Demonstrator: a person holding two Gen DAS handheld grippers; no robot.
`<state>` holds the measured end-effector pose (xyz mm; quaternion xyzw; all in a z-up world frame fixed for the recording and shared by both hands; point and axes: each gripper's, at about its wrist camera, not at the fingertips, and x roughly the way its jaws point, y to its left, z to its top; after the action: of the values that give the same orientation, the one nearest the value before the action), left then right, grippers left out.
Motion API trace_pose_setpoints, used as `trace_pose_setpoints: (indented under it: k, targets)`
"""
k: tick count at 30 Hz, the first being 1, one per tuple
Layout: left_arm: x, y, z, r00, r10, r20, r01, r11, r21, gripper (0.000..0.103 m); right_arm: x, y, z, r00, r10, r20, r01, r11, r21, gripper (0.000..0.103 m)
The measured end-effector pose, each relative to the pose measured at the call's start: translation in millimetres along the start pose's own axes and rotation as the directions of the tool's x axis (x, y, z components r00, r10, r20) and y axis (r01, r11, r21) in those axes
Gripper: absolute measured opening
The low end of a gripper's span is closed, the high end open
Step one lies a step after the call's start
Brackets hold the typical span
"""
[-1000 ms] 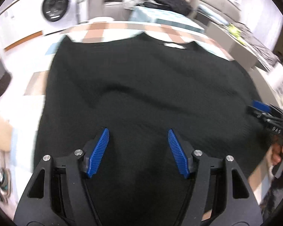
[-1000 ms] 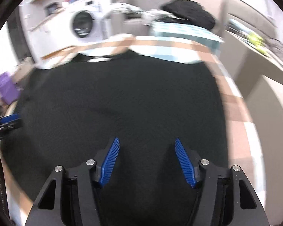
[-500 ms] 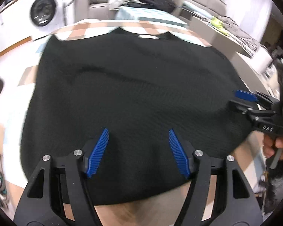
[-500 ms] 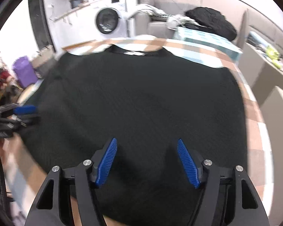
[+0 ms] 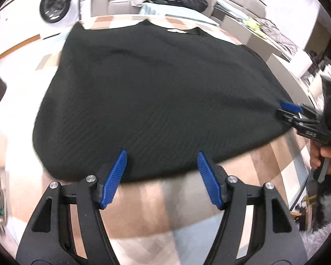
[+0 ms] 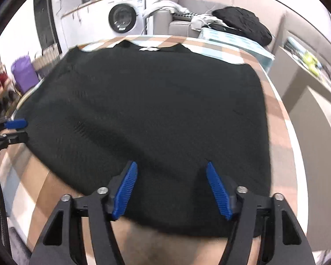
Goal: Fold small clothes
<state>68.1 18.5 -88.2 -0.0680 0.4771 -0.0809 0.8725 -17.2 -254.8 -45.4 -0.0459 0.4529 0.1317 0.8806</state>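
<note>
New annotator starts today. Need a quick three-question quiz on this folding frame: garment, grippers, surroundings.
1. True or false: the black garment lies spread flat on the checked table.
2. Does the left gripper or the right gripper pinch any cloth?
3. Multiple choice: behind the table stands A) a fridge, B) a washing machine, C) a bicycle.

Key: 1 true. 2 neither; both sets of jaws stand open at the near hem. 3 B.
</note>
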Motion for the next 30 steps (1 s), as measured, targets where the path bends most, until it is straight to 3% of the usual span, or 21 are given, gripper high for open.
trace_pose_setpoints:
  k: [4,8,12,15,20,23,26,28,30]
  targets:
    - [-28,29,-15,0.999,0.040,0.032,-0.036,0.992,-0.119,0.064,-21,-17,-8,0.999,0.027,0.036,-0.031,0.992,0.123,0.065]
    - [-46,63,-30,0.999,0.039,0.034,-0.028,0.961,-0.274,0.064,-32,-35,-12,0.996,0.049,0.074,-0.066,0.970,0.235,0.065]
    - [-45,76,-43,0.997,-0.064,0.045,0.076,0.932,-0.353,0.064,-31,-25,-4,0.993,0.078,0.091,-0.096,0.973,0.211,0.065]
    - [-41,79,-43,0.994,-0.077,0.084,0.103,0.916,-0.389,0.064,-27,-11,5,0.989,0.110,0.101,-0.127,0.975,0.180,0.065]
    - [-34,84,-31,0.988,-0.012,0.154,0.083,0.881,-0.465,0.064,-12,17,15,0.983,0.154,0.102,-0.166,0.978,0.127,0.065]
    - [-24,83,-14,0.982,0.079,0.171,0.015,0.874,-0.486,0.063,-3,36,22,0.980,0.176,0.097,-0.185,0.979,0.092,0.065]
    - [-25,73,-5,0.965,0.150,0.216,-0.039,0.893,-0.449,0.061,4,54,28,0.981,0.171,0.089,-0.176,0.983,0.056,0.065]
    - [-20,71,-1,0.969,0.157,0.193,-0.063,0.904,-0.423,0.061,8,66,34,0.984,0.164,0.073,-0.166,0.986,0.024,0.065]
    - [-19,76,-2,0.975,0.139,0.176,-0.048,0.896,-0.442,0.061,9,80,36,0.982,0.175,0.065,-0.174,0.985,-0.024,0.065]
